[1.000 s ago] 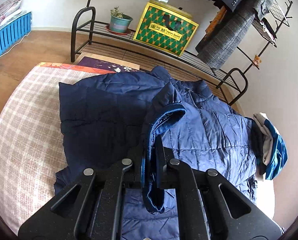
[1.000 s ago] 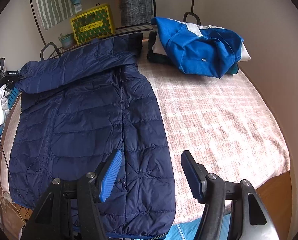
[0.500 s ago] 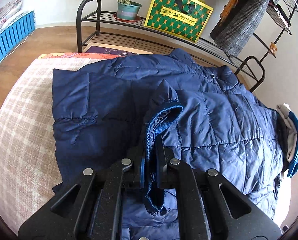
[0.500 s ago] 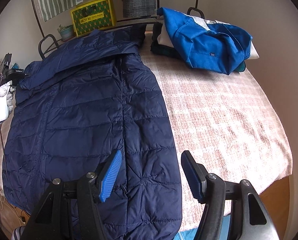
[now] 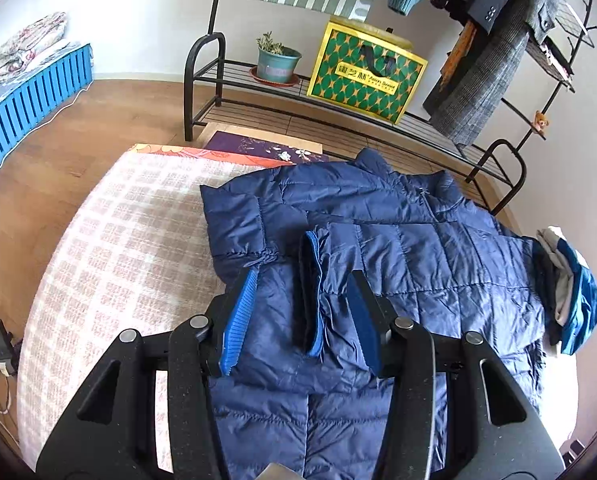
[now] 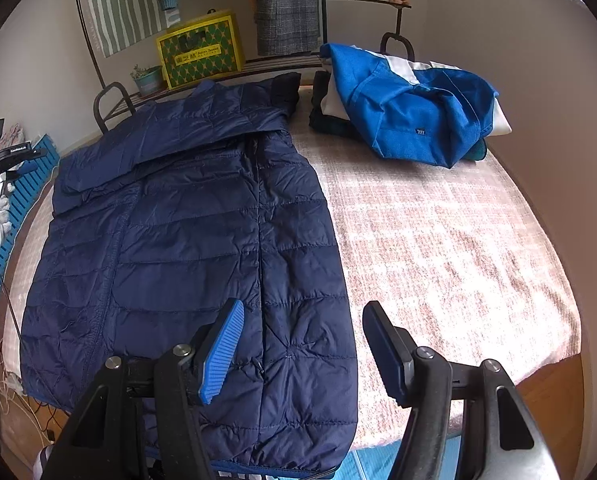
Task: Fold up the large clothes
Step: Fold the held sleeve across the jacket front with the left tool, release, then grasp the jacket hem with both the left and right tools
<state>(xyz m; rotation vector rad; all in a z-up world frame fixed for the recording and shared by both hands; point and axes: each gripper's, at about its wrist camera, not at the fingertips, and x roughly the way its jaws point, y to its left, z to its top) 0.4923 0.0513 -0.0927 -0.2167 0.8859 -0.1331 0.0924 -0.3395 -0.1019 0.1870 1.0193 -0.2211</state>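
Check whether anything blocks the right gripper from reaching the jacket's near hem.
Nothing visible does. The right gripper hangs open just above the navy puffer jacket, with only air between its pads and the hem. The pile of blue clothes lies apart at the bed's far corner.

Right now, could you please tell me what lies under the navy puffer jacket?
The navy puffer jacket lies on a pink checked bedspread. What the jacket covers stays hidden.

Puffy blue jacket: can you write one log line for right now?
step: sleeve folded in | left gripper: just opened, sleeve cuff loose between pads | right gripper: open, empty | jacket: flat on bed
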